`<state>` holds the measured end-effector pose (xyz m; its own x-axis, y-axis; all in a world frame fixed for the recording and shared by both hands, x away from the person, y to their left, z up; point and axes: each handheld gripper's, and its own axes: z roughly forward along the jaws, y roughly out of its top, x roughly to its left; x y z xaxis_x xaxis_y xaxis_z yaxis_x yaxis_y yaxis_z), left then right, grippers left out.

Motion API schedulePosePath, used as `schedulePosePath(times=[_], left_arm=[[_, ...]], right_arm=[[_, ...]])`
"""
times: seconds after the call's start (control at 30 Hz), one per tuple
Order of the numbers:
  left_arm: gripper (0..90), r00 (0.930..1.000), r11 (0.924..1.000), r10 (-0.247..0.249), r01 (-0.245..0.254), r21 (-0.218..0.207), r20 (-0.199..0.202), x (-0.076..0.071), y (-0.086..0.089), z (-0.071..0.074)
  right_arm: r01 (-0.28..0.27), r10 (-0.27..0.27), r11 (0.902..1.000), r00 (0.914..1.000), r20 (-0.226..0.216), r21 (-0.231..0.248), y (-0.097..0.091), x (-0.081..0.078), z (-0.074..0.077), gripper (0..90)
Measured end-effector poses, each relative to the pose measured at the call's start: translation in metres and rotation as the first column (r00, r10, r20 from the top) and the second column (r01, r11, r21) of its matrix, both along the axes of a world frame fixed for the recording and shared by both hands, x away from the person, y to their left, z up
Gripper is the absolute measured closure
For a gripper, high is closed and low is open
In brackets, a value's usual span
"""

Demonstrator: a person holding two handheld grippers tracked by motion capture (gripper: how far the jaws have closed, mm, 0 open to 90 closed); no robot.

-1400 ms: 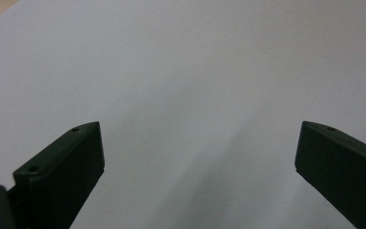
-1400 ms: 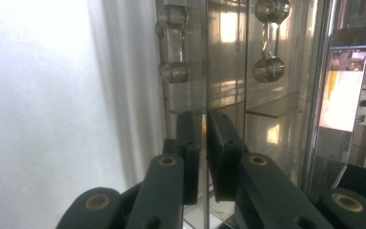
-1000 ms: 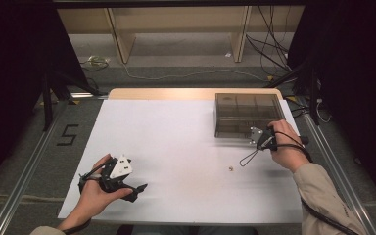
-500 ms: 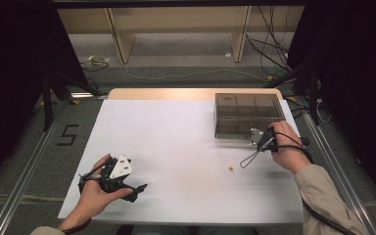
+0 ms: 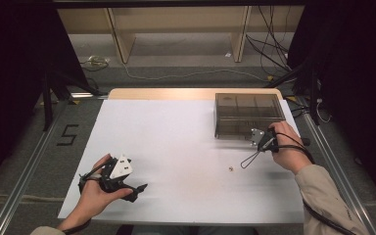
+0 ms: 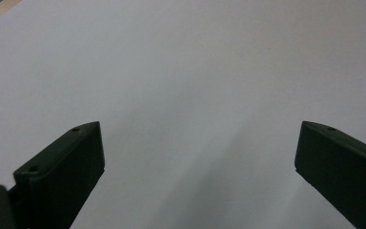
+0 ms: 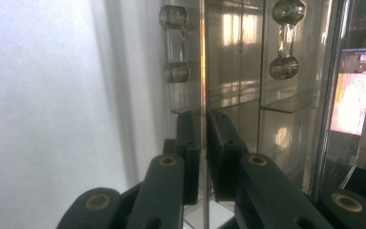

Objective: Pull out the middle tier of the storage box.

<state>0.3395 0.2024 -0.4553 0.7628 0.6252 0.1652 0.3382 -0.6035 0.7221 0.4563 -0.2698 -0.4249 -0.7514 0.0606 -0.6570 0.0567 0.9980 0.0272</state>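
The right gripper (image 7: 203,157) is clamped on a thin clear panel (image 7: 203,71) of a smoky transparent box (image 5: 247,115), its two black jaws drawn close together with the panel's edge pinched between them. In the right gripper view the panel runs straight up from between the jaws, and a clear dumbbell-shaped handle (image 7: 174,45) sits on it beyond the fingertips, mirrored in the glossy plastic to the side. From above, the right gripper (image 5: 263,139) sits at the box's near right corner, held by the person's right hand (image 5: 286,149), with a thin black cable loop (image 5: 248,159) trailing from it toward the person. A small pale object (image 5: 231,169) lies on the white table cover (image 5: 176,137) near that loop, a little farther toward the person and apart from the box; what it is cannot be told at this size.

Well apart, across the table, the left gripper (image 5: 139,188) rests in the person's left hand (image 5: 95,193) low over the cover, the grey three-cornered plate (image 5: 121,167) on top. Its jaws stand wide apart in the left gripper view, with nothing between them but bare white cover (image 6: 195,95). Beyond the box, at the table's far side, a strip of light wood (image 5: 176,93) shows past the cover's edge.
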Motion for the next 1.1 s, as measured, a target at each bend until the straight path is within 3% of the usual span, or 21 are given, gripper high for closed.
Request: schedulePosePath(times=[0.3, 1.1], left_arm=[[2.6, 1.0, 1.0, 0.001, -0.001, -0.003, 0.001, 0.0, -0.0004, -0.0004], [2.8, 1.0, 1.0, 0.002, -0.002, -0.003, -0.002, 0.0001, -0.0002, -0.0003]], right_arm=[[0.003, -0.003, 1.0, 0.9998, -0.021, 0.0, -0.0002, 0.005, -0.0012, 81.3], [-0.004, 0.004, 1.0, 0.9983, -0.058, 0.003, -0.0011, 0.0056, 0.0024, 83.4]])
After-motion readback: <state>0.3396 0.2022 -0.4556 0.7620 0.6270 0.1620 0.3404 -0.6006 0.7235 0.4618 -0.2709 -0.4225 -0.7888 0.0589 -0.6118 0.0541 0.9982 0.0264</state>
